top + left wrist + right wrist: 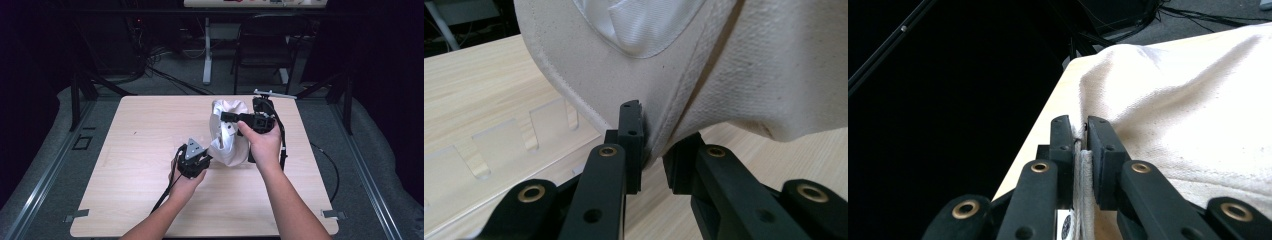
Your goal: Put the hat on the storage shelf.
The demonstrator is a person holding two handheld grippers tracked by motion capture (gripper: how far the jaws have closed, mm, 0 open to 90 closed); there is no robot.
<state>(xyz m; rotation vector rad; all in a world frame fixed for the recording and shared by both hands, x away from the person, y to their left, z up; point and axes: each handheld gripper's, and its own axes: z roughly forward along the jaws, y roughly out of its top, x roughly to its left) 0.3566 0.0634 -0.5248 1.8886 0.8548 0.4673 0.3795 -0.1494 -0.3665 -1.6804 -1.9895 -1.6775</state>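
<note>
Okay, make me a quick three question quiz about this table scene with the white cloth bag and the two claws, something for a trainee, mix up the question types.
1. True or false: the right claw is shut on the cloth bag's edge.
2. Multiple choice: in the left gripper view, the left claw is
A. wide open, far from the bag
B. around a fold of the bag, one jaw against it
C. holding a pen
3. Fill in: the bag sits on a light ____ table.

Key: 1 true; 2 B; 3 wooden.
</note>
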